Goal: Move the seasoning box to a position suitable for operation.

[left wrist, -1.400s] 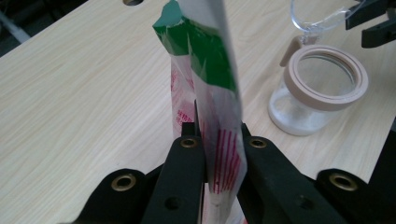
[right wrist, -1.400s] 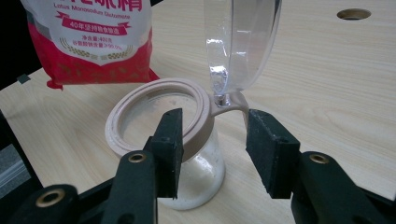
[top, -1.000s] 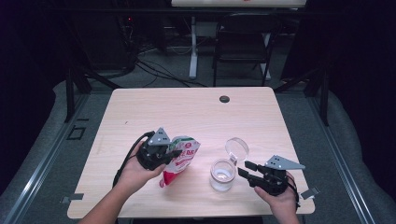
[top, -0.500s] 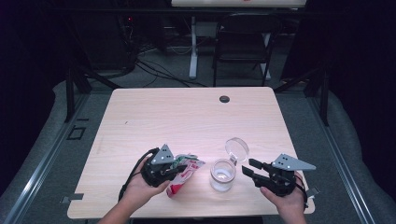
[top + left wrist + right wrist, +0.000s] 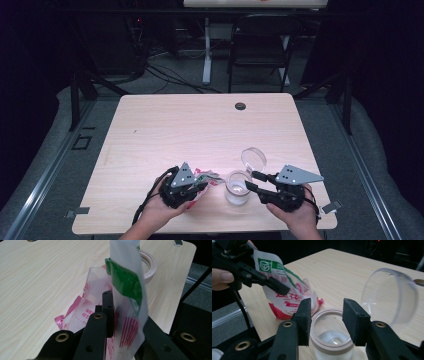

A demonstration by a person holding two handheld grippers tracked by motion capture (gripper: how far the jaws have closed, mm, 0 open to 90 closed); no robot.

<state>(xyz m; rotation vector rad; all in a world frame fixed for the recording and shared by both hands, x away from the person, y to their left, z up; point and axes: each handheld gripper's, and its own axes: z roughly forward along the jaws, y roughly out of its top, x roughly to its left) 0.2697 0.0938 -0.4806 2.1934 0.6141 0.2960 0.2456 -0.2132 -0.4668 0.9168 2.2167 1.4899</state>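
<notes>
Bearing red Chinese print, the pouch (image 5: 125, 305) hangs in the left gripper (image 5: 192, 187).

Pouch (image 5: 202, 179) lies left of the jar (image 5: 237, 187) (lid (image 5: 253, 159) behind).

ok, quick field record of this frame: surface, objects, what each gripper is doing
surface: light wooden table, cable hole near its far edge
bag: red, white and green plastic pouch, bottom resting on the table
jar: clear, open jar with beige rim, near the front edge
lid: clear hinged lid, flipped open behind the jar
left gripper: shut on the pouch
right gripper: open, jaws pointed at the jar, not touching it
</notes>
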